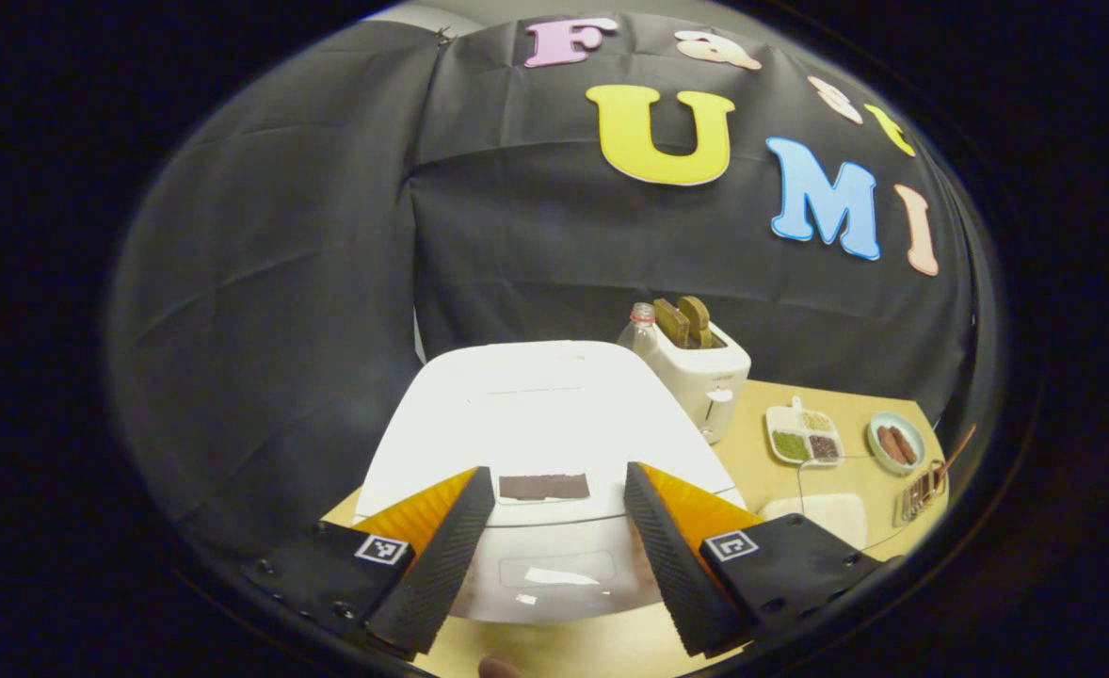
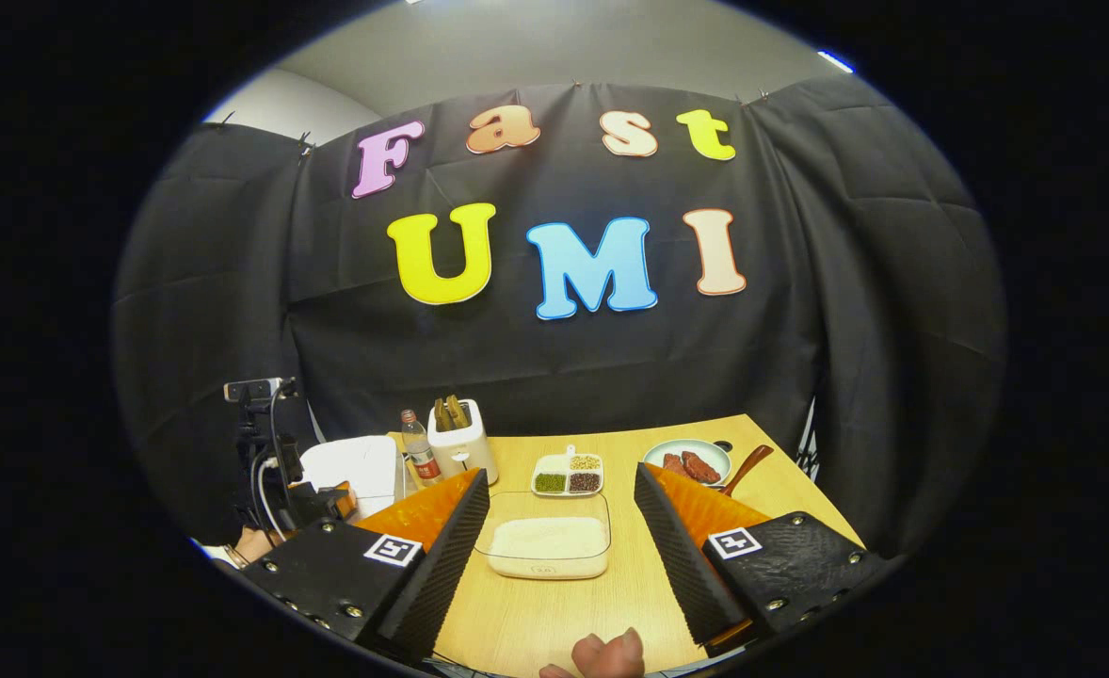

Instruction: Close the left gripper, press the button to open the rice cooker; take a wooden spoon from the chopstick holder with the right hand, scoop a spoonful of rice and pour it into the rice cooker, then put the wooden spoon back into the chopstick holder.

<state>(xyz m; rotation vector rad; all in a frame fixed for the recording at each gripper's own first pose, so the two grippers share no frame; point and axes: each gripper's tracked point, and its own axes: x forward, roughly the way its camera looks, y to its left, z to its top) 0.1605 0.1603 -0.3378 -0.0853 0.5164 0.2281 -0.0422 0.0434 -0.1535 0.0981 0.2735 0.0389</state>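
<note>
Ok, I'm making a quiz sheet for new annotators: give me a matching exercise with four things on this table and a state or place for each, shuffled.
Things:
1. rice cooker
2. rice container
3. toaster
4. left hand-held gripper

States or places:
A. holds slices sticking out of its top
B. open, in front of the cooker's button
C. lid down
D. clear, filled with white rice, mid-table

Pairs: 1-C, 2-D, 3-A, 4-B

A white toaster (image 2: 461,439) with 2 brown slices stands at the table's (image 2: 649,574) far edge. Just left of it, a bottle (image 2: 417,444); right of it, a divided dish (image 2: 569,474), then a plate (image 2: 692,460) with meat.
</note>
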